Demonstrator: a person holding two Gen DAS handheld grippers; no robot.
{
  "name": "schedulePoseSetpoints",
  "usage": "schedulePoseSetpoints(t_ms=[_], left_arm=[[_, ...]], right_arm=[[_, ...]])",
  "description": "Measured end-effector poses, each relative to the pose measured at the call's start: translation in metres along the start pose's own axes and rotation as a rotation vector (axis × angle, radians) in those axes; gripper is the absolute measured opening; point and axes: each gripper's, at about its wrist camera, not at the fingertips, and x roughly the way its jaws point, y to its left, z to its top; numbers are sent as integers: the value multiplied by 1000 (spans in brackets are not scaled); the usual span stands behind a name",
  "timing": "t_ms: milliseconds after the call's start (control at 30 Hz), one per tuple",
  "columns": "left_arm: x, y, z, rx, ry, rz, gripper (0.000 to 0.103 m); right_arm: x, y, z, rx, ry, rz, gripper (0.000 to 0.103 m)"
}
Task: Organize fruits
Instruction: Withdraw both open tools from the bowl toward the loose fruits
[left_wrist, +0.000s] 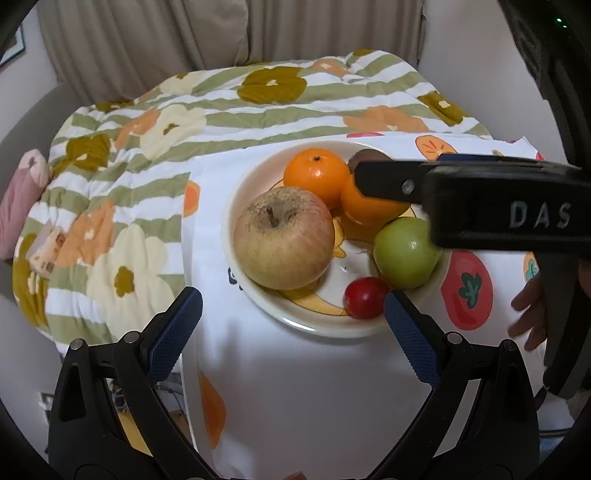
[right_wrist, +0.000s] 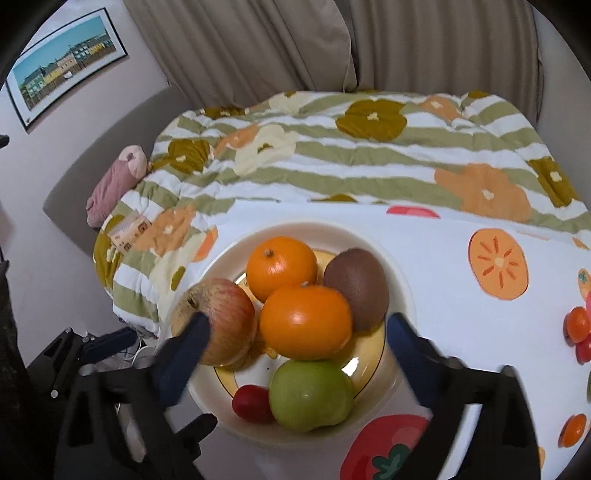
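- Big blotchy russet apple (left_wrist: 283, 238), two glossy oranges (right_wrist: 281, 272), a brown kiwi (right_wrist: 356, 288), green apple (right_wrist: 310, 395) and small red fruit (left_wrist: 365, 297).
- All sit in the cream plate (left_wrist: 325, 326) on the fruit-print cloth (left_wrist: 295, 387).
- Left gripper (left_wrist: 293, 328) and right gripper (right_wrist: 297, 345) both gape, holding nothing.

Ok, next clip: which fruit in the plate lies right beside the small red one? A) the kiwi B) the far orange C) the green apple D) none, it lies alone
C: in the right wrist view the small red fruit touches the green apple at the plate's near edge; the kiwi lies across the plate.
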Motion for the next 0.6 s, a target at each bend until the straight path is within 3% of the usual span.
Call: schedulePoseSetpoints(t_ms=[300,600], left_arm=[[-12,0,-2,-28,-10,26,103],[-43,-14,10,-24,-68,59,103]], right_arm=[[-20,-7,-2,-10,-17,-35,98],[-59,-15,-2,-15,-37,-60,98]])
